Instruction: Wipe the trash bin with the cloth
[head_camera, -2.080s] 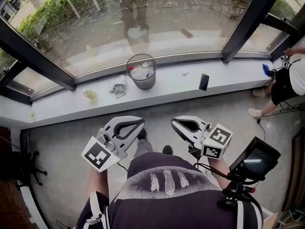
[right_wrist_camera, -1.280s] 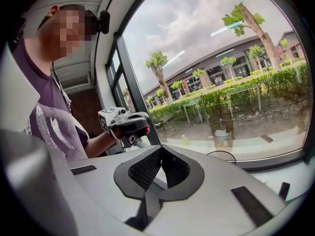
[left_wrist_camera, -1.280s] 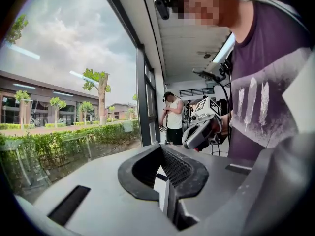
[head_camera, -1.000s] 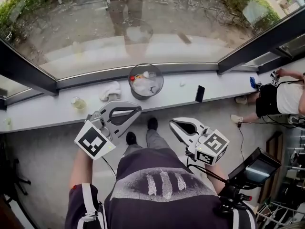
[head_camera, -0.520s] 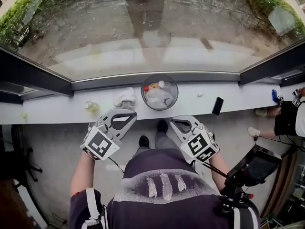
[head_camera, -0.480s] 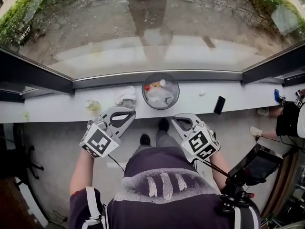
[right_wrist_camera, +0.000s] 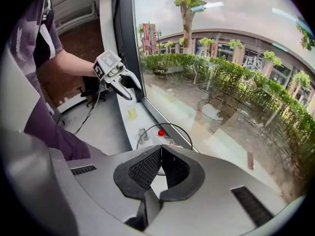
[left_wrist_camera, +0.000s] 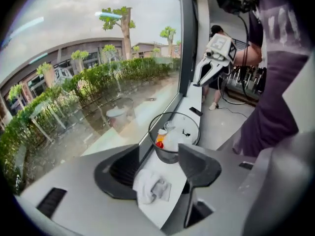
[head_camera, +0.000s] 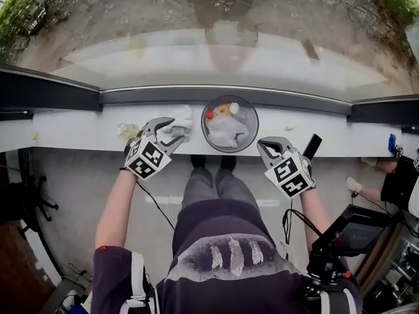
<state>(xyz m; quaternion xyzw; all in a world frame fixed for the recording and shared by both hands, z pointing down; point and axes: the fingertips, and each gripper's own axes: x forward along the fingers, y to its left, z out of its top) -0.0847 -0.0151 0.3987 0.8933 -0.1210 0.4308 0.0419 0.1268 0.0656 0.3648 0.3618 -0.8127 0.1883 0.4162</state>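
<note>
- head view: the left gripper [head_camera: 175, 131] reaches over the white sill [head_camera: 78, 126], its tips just beside the cloth [head_camera: 182, 116].
- left gripper view: the left gripper [left_wrist_camera: 160, 154] has its jaws apart and opening; the cloth [left_wrist_camera: 150, 187] shows in the gap between them, lying crumpled on the sill [left_wrist_camera: 162, 208], and neither pad presses on it.
- the bin [head_camera: 202, 126] stands upright on the sill against the window frame, just right of the cloth and between the two grippers.
- it is a round dark bin [left_wrist_camera: 165, 156] holding pale crumpled litter and a small red piece near its rim.
- the right gripper [head_camera: 260, 144] hangs at the sill's front edge, to the right of the bin and not touching it.
- right gripper view: the right gripper [right_wrist_camera: 161, 147] has its jaws clenched together with nothing held; the bin [right_wrist_camera: 147, 129] rim shows just beyond the tips.
- a dark phone [head_camera: 313, 146] lies on the sill right of the bin, near the right gripper.
- a small yellowish item [head_camera: 126, 131] sits on the sill left of the cloth, close under the left gripper.
- a small monitor [head_camera: 350, 231] is mounted at the person's right side.
- another person [head_camera: 399, 182] is partly in view at the far right edge.
</note>
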